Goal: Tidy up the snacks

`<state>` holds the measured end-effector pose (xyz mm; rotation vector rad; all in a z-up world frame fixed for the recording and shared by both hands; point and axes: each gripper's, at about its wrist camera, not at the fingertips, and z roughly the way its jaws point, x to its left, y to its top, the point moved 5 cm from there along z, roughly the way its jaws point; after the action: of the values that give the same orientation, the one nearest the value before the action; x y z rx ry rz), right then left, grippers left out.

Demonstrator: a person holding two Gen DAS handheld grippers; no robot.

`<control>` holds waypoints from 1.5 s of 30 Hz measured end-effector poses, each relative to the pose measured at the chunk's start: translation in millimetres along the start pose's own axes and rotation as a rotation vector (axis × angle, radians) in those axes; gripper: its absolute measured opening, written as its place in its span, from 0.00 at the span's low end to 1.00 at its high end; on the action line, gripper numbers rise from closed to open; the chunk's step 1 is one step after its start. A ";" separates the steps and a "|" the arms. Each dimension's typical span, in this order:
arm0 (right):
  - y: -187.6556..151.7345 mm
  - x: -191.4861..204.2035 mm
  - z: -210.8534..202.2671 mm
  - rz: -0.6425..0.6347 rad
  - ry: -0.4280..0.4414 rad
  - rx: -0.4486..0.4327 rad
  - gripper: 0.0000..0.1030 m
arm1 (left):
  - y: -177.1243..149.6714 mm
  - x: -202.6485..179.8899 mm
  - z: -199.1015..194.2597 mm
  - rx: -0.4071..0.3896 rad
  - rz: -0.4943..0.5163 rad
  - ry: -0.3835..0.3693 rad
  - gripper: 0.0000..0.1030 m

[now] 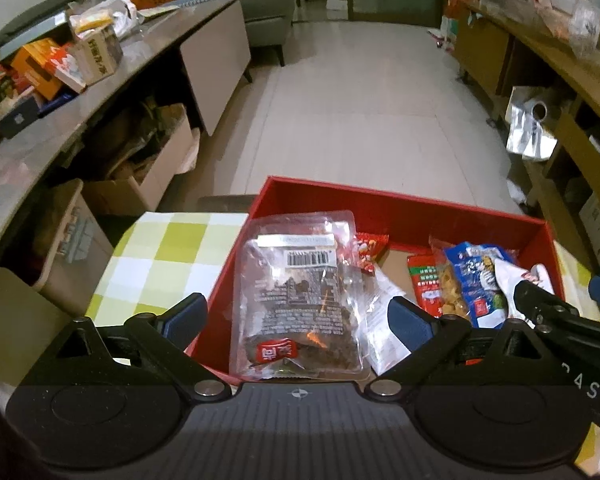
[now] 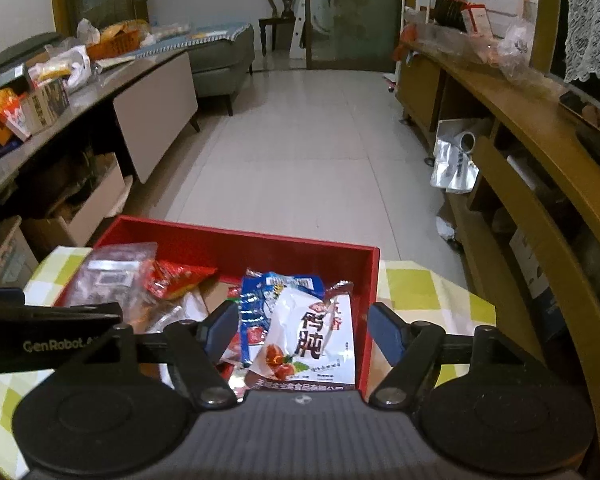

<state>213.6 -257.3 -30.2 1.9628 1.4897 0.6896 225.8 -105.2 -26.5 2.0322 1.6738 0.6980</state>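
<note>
Since the snacks are meant to be gathered in one place, they lie heaped inside the red box [image 1: 400, 204] on the checked desk [image 1: 168, 248]; a clear packet [image 1: 300, 292] rests flat at its left end, a white pouch [image 2: 312, 340] and a blue bag [image 2: 276, 288] at its right; the left tool [image 1: 296, 316] hangs above the clear packet, jaws spread wide and empty; the right tool [image 2: 300, 330] hangs over the white pouch, parted, pads clear of it, probably letting go.

snacks [image 1: 300, 296] crowd red box [image 1: 400, 204] — floor [image 1: 360, 100] open
</note>
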 end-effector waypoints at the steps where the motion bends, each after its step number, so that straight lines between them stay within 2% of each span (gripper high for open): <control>1: 0.9 1.7 -3.1 -0.001 0.004 -0.004 0.76 | 0.7 1.7 -3.1 -0.005 -0.005 -0.004 0.96; 7: 4.3 7.4 -18.2 -0.018 0.006 -0.028 0.77 | 1.6 8.5 -18.2 -0.023 -0.029 -0.011 0.96; 10: 3.6 5.5 -19.7 -0.019 0.000 -0.028 0.81 | 1.0 9.3 -20.6 -0.026 -0.028 -0.014 0.97; 31: -0.2 5.6 -83.7 -0.043 -0.022 -0.135 0.84 | -18.2 17.3 -63.8 -0.068 -0.042 -0.024 1.00; 36: -13.8 5.5 -99.6 -0.056 -0.021 -0.135 0.85 | -29.4 17.2 -77.4 -0.081 -0.007 0.001 1.00; 41: -22.8 6.9 -109.6 -0.059 -0.019 -0.139 0.85 | -40.4 21.2 -91.9 -0.089 -0.019 -0.031 1.00; 45: -20.2 9.8 -98.8 -0.069 -0.030 -0.126 0.85 | -43.6 23.1 -91.6 -0.085 -0.027 -0.033 1.00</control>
<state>133.3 -230.3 25.3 1.8114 1.4533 0.7034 139.3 -74.1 22.1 1.9485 1.6219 0.7103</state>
